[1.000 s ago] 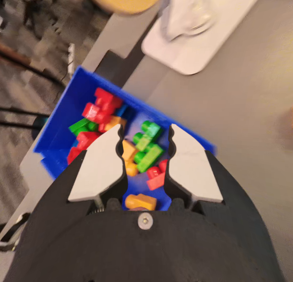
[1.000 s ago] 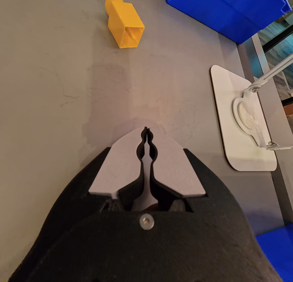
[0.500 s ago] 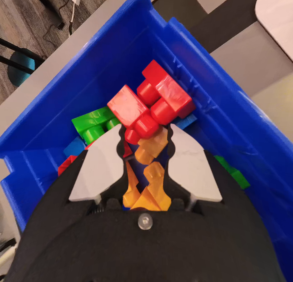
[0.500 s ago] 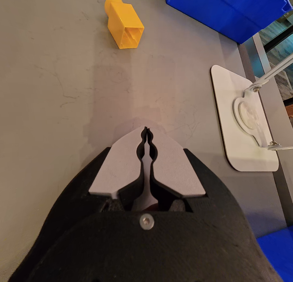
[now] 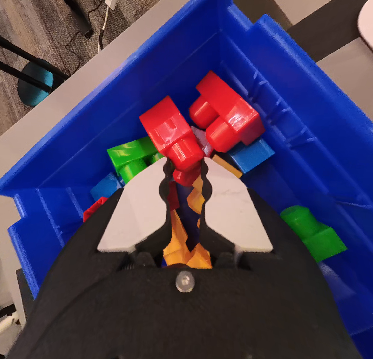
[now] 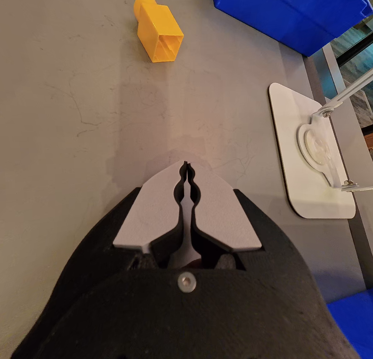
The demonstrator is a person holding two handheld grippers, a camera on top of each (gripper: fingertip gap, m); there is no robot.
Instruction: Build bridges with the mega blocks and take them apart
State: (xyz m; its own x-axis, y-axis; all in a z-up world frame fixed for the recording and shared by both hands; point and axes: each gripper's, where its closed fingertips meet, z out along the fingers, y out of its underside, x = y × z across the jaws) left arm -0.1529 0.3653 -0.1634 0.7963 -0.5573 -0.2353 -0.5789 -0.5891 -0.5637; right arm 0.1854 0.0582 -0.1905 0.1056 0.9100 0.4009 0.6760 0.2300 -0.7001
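In the left wrist view my left gripper point(image 5: 184, 161) is down inside the blue bin point(image 5: 101, 117). Its fingertips are closed on the round stud of a red block point(image 5: 169, 127), which lies on top of the pile. A second red block point(image 5: 228, 115) lies just to its right. In the right wrist view my right gripper point(image 6: 186, 164) is shut with nothing between its pads and hovers over the grey table point(image 6: 60, 127). A yellow block point(image 6: 159, 32) lies on its side on the table ahead of it, open end towards me.
The bin also holds green blocks point(image 5: 131, 157) point(image 5: 314, 234), a blue block point(image 5: 252, 155) and orange blocks point(image 5: 181, 244). In the right wrist view the blue bin point(image 6: 282, 11) stands at the far right and a white stand base point(image 6: 302, 147) lies to the right. About 45 cm separates my left fingertips from my right.
My left gripper moved down into the bin, and its jaws closed from wide open onto the red block's stud. My right gripper stayed still and shut.
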